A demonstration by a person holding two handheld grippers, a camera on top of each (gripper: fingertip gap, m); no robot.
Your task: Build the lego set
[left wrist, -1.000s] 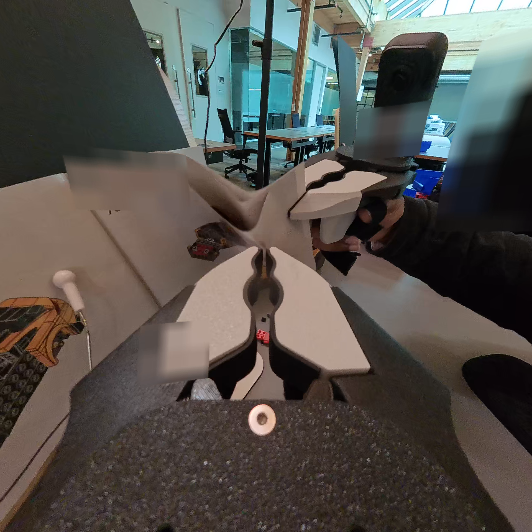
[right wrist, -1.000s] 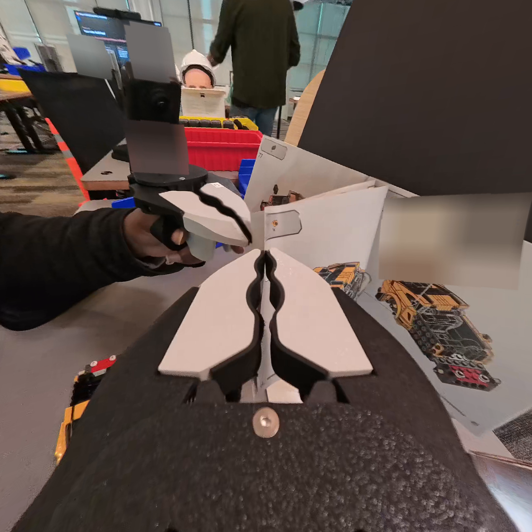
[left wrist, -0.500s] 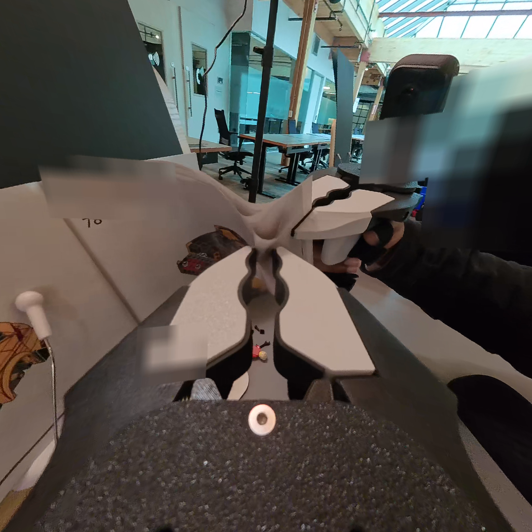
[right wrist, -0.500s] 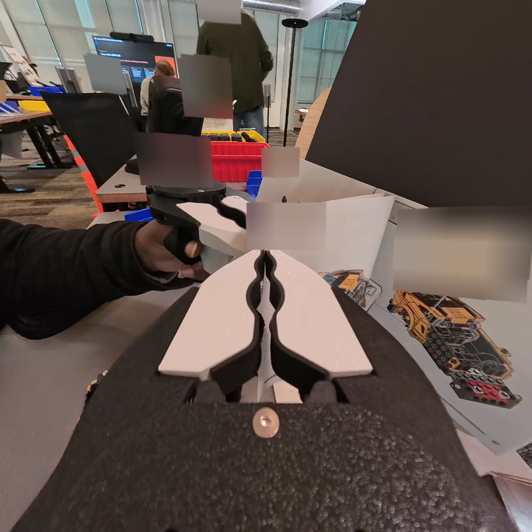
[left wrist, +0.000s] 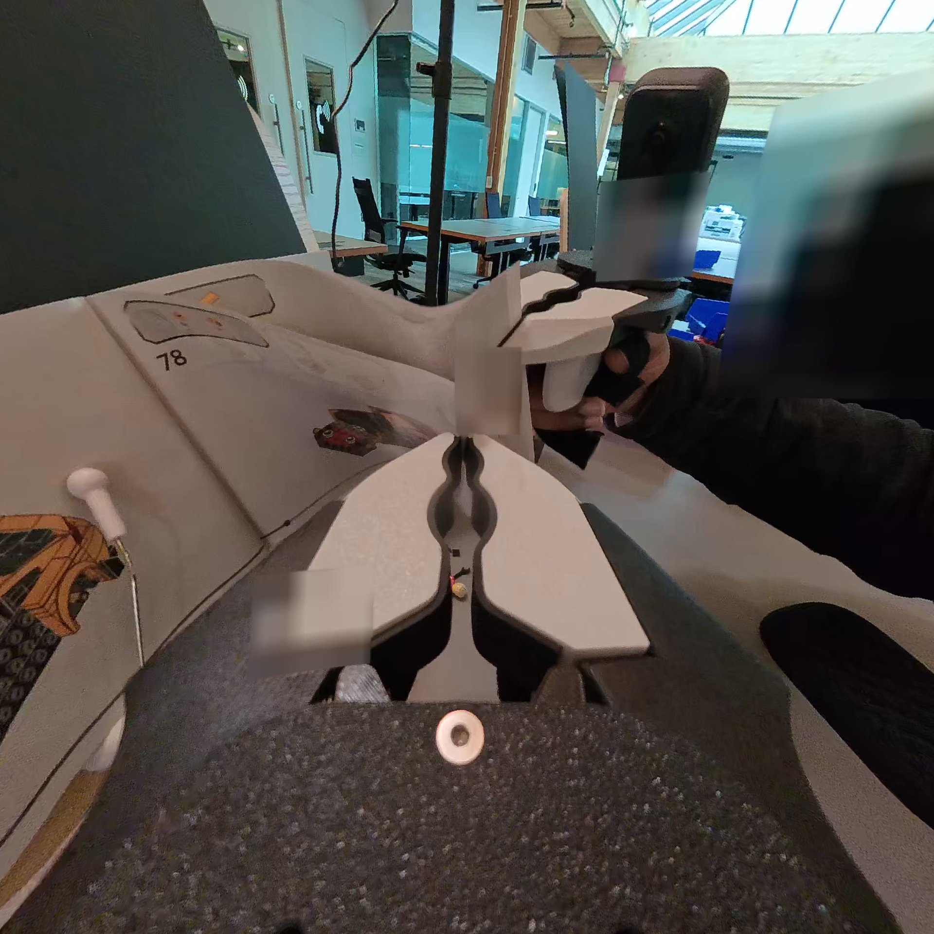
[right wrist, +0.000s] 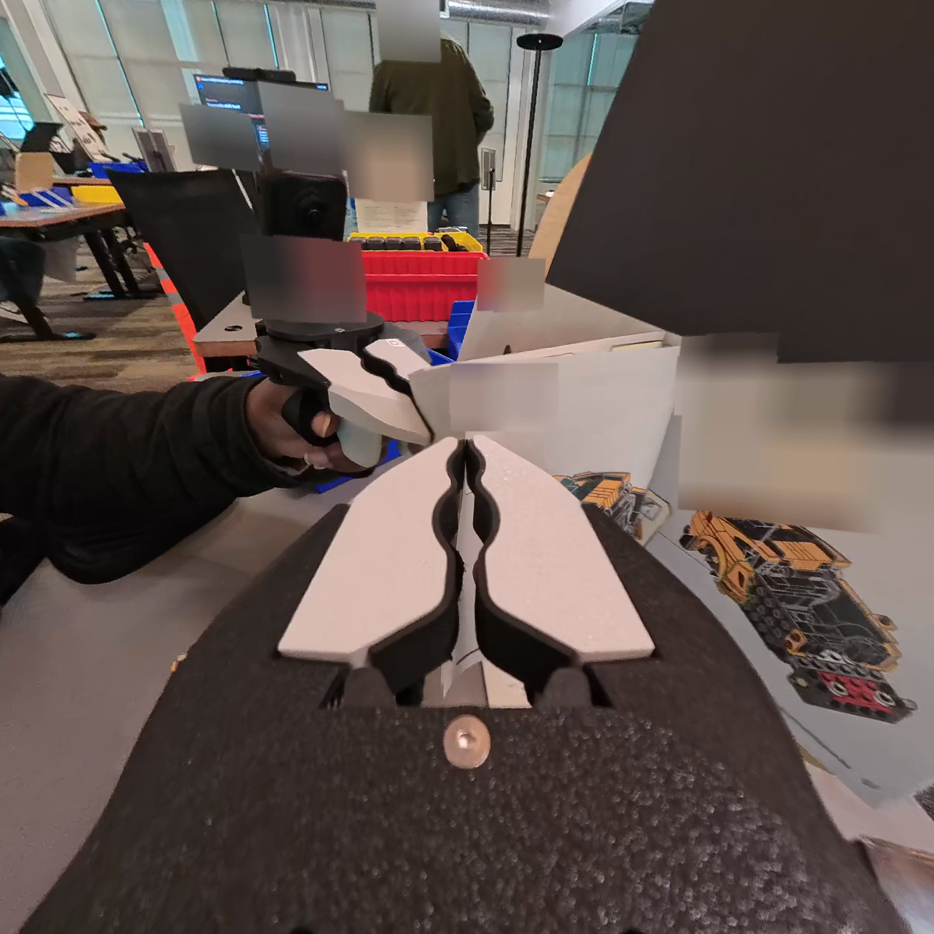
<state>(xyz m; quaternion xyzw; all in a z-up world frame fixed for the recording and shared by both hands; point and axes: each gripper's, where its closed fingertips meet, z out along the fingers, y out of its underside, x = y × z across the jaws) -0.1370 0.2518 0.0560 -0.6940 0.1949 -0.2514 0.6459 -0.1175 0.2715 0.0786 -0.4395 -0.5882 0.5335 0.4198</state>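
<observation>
Pinching same white booklet page (right wrist: 606, 404): left tool (left wrist: 462, 445) and right tool (right wrist: 464, 445), both pressed together.

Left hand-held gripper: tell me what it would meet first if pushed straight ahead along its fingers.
The left hand-held gripper is already shut on a lifted booklet page; straight ahead lies that same page, then probably the right hand-held gripper, though depth is unclear.

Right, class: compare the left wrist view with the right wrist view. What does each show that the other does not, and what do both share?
Only the left wrist view shows the white-headed pin stuck in the booklet, plus a black stand pole.

Only the right wrist view shows the red bin, yellow bin and a standing person.

Both show the left gripper and right gripper shut on the same raised page, over the grey table.
</observation>
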